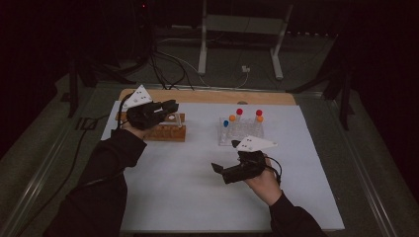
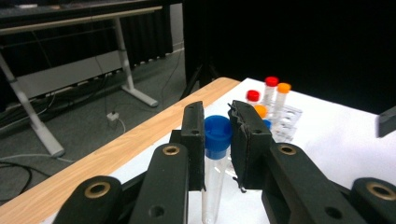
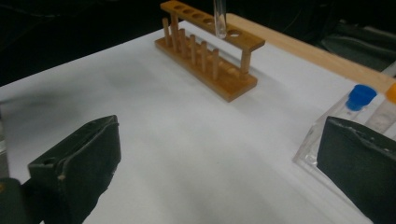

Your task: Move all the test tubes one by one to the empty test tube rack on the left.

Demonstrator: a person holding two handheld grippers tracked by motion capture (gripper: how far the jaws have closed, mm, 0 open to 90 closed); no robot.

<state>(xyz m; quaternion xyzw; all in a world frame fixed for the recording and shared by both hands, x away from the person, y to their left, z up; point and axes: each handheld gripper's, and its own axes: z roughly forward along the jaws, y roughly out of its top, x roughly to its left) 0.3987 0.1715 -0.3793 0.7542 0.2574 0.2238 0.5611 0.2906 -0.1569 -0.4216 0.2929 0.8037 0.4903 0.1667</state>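
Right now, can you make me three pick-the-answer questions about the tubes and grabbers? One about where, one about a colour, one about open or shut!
1. Where does the wooden rack stand?
A. on the person's left side of the white mat
B. on the floor
C. on the right side of the mat

2. What colour is the cap of the tube in the left gripper?
A. red
B. blue
C. green

3. How are the right gripper jaws?
A. open, nothing between
B. shut on a tube
C. shut on a cap

Answers:
1 A, it sits beside the left hand.
2 B, the cap between the pads is blue.
3 A, they stand wide over bare mat.
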